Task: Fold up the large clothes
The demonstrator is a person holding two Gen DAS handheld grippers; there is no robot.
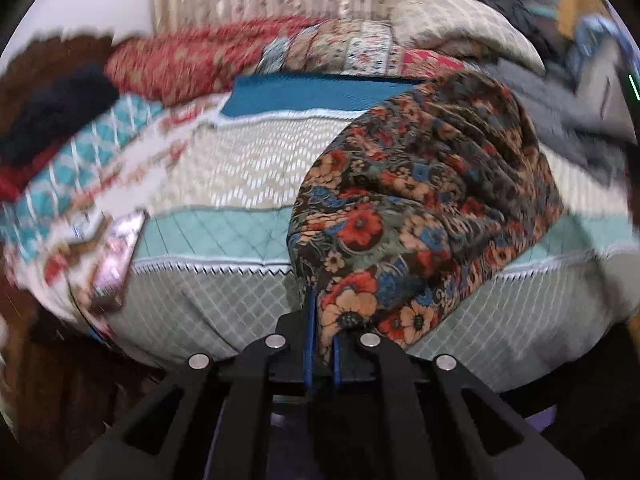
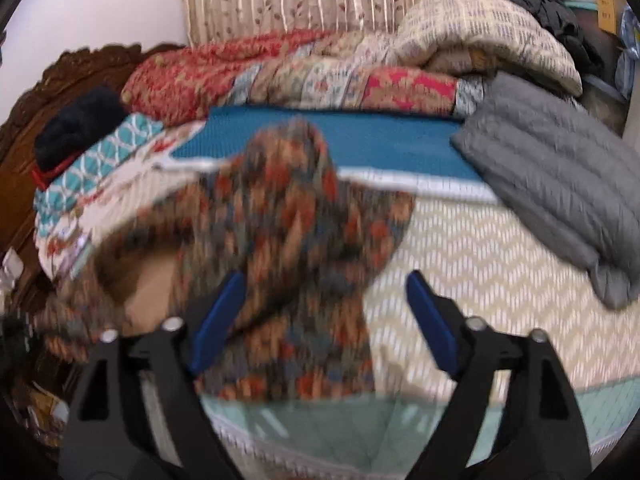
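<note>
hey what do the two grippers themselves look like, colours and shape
Both the left gripper and the right gripper are matte black, with angular linkage arms bearing cut-out slots and round silver pivot pins. Their fingers carry flat blue pads. No cables or markings show.

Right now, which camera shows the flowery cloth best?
The left wrist view: the floral cloth is sharp there, pinched in the shut left gripper. The right wrist view shows it blurred, hanging before the open right gripper.

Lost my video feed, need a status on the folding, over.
Left hand-held gripper shut on floral garment. Right hand-held gripper open, garment loose between its jaws. Grey quilted jacket lies alongside on the bed.
</note>
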